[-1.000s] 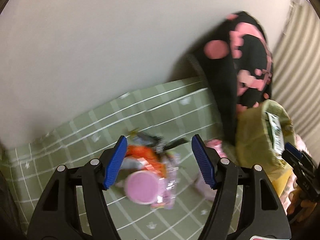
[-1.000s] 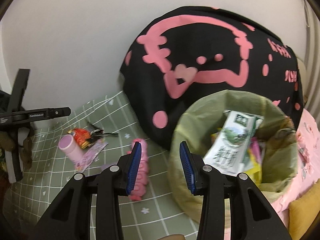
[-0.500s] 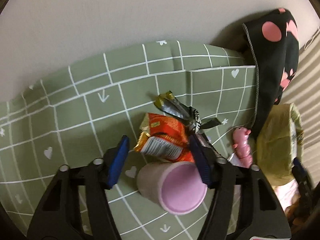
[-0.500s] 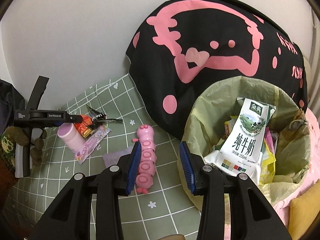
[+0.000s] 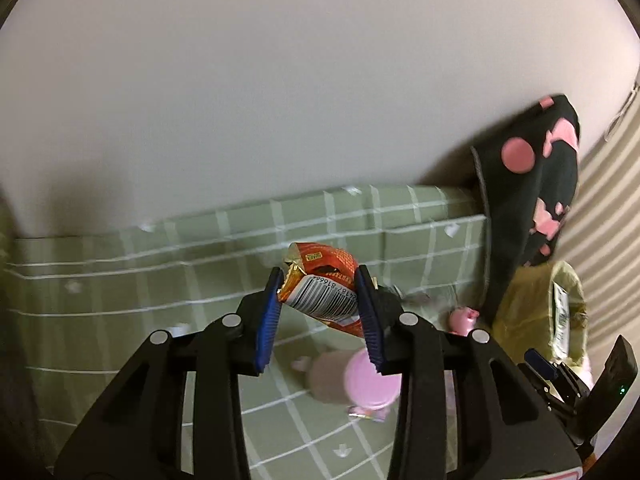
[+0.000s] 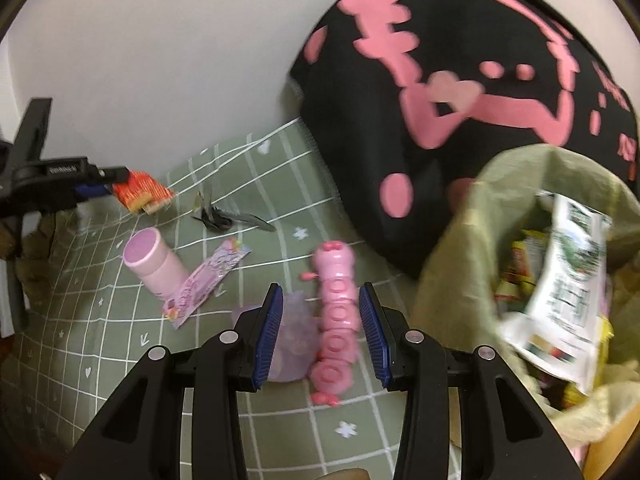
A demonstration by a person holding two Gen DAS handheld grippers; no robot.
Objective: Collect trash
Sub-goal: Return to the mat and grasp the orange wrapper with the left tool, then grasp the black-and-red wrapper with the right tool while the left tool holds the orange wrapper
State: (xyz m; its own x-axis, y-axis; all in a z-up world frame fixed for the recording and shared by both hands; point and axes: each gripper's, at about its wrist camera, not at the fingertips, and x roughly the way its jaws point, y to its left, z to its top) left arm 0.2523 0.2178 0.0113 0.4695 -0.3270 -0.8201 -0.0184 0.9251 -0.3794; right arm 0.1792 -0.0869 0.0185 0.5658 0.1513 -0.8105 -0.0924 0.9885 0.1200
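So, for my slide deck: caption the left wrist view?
Left gripper closing on an orange snack wrapper above the green checked sheet, pink cup below.

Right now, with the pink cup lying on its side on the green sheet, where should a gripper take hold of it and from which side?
Grip the pink cup across its round wall near the middle, coming down from above with one finger on either side. It lies on its side, its open mouth tilted up toward the wall, so the curved body is exposed. The purple wrapper lies against its base, so stay clear of that end.

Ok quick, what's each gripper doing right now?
Left gripper: jaws closing on the orange snack wrapper, lifted off the green sheet.
Right gripper: open, empty, above the pink caterpillar toy.
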